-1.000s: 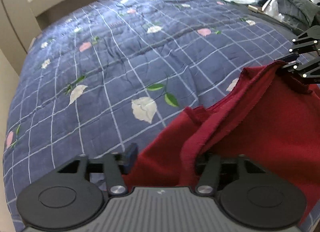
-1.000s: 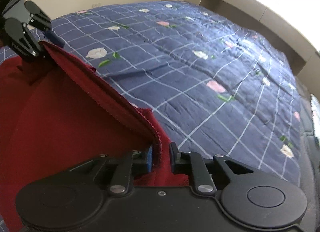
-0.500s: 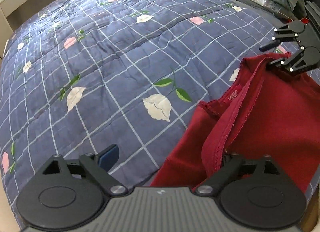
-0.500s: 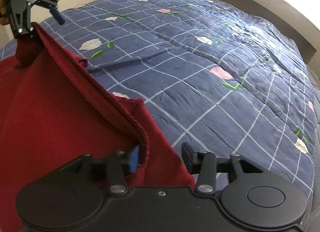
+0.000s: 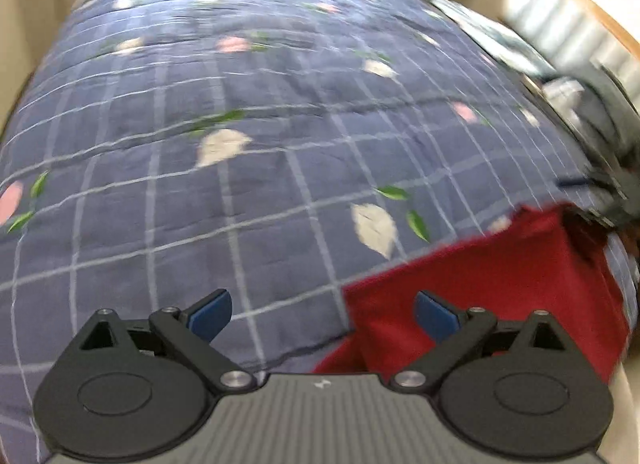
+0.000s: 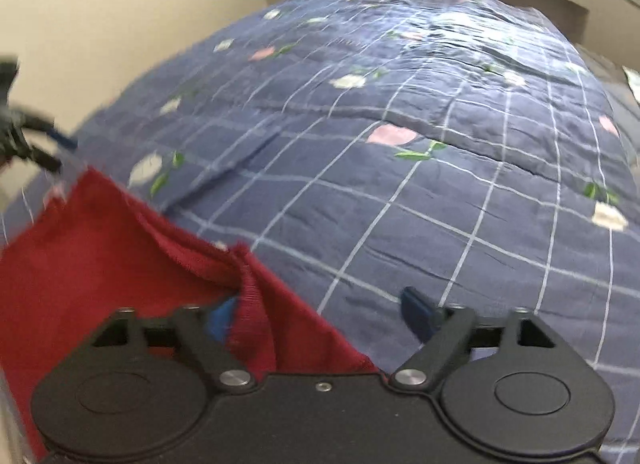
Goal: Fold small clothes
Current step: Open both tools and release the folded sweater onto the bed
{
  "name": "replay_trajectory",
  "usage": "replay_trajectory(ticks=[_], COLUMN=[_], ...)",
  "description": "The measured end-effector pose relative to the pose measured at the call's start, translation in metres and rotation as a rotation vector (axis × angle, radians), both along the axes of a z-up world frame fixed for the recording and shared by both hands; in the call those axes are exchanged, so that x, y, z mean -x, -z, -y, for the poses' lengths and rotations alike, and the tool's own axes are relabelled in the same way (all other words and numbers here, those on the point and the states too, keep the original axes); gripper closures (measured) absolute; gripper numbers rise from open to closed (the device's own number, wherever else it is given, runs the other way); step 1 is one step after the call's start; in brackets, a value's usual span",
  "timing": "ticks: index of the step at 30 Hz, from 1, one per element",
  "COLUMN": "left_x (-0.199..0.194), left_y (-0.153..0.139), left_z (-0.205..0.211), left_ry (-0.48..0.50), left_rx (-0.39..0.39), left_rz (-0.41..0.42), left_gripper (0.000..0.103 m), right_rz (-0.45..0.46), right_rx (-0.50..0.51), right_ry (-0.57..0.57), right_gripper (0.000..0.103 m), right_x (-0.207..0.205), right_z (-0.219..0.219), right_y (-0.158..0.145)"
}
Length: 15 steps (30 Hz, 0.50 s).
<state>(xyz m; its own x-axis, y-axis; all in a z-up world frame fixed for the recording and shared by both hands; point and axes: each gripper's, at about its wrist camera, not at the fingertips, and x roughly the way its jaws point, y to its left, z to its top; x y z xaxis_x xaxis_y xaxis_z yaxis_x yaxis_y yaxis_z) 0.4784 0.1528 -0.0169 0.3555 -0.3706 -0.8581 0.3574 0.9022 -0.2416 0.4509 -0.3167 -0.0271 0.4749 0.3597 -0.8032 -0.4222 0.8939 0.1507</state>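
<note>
Now between folds, by the look of it: both grippers, left (image 5: pixel 322 310) and right (image 6: pixel 316 314), spread wide and pinching nothing, red garment (image 5: pixel 492 288) lying loose on the quilt (image 5: pixel 280 111) near its edge; next, probably, regrasping an edge or corner squarely before folding over.

One red garment (image 5: pixel 480 296) lies on one blue floral quilt (image 5: pixel 260 143), with two tools (image 5: pixel 324 314) (image 6: pixel 320 314) in view.
</note>
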Motion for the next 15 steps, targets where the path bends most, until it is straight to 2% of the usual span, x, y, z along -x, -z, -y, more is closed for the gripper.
replay_trajectory(ticks=[1, 4, 7, 12, 15], left_x=[0.000, 0.006, 0.019, 0.053, 0.072], left_y=[0.001, 0.004, 0.007, 0.016, 0.026], left_z=[-0.002, -0.001, 0.010, 0.039, 0.050], left_ry=[-0.029, -0.077, -0.110, -0.157, -0.221], left_rx=[-0.002, 0.000, -0.009, -0.048, -0.041], left_rz=[0.007, 0.047, 0.107, 0.226, 0.283], left_gripper=[0.003, 0.003, 0.003, 0.001, 0.001], right_rz=[-0.008, -0.051, -0.020, 0.096, 0.185], right_rx=[-0.031, -0.152, -0.187, -0.117, 0.003], right_ry=[0.023, 0.094, 0.154, 0.101, 0.083], right_gripper=[0.004, 0.002, 0.001, 0.001, 0.001], right_x=[-0.001, -0.006, -0.005, 0.025, 0.052], right_z=[0.003, 0.014, 0.020, 0.013, 0.005], right_y=[-0.002, -0.009, -0.017, -0.021, -0.009])
